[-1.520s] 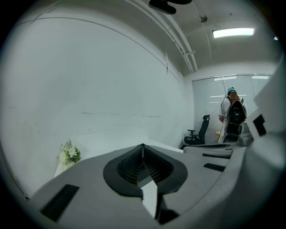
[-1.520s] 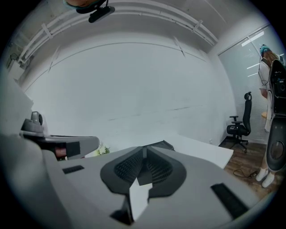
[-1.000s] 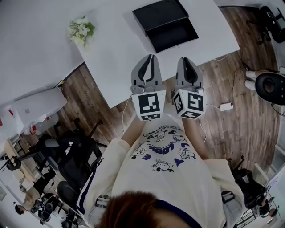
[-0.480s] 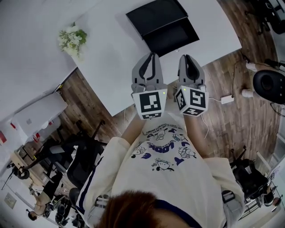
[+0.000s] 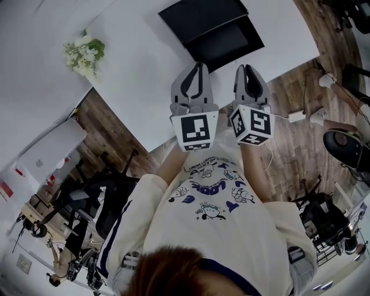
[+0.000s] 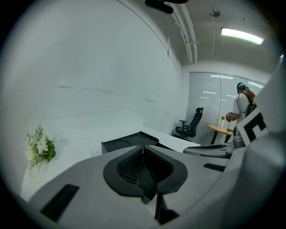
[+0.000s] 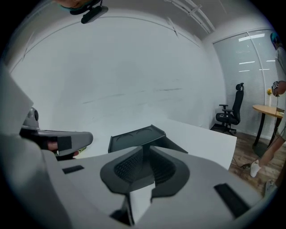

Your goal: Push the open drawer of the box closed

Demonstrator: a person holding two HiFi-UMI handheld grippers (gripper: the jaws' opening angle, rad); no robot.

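Right now both my grippers are pressed shut with nothing between the jaws. The left gripper (image 5: 196,66) and the right gripper (image 5: 245,68) hang side by side over the near edge of the white table (image 5: 139,75). The black box (image 5: 199,16) sits at 12 o'clock, with its open drawer (image 5: 231,45) sticking out toward me. The drawer's front edge runs roughly from 8 to 2. My right gripper faces that front more squarely and looks nearer, so I'd push with it toward 12.
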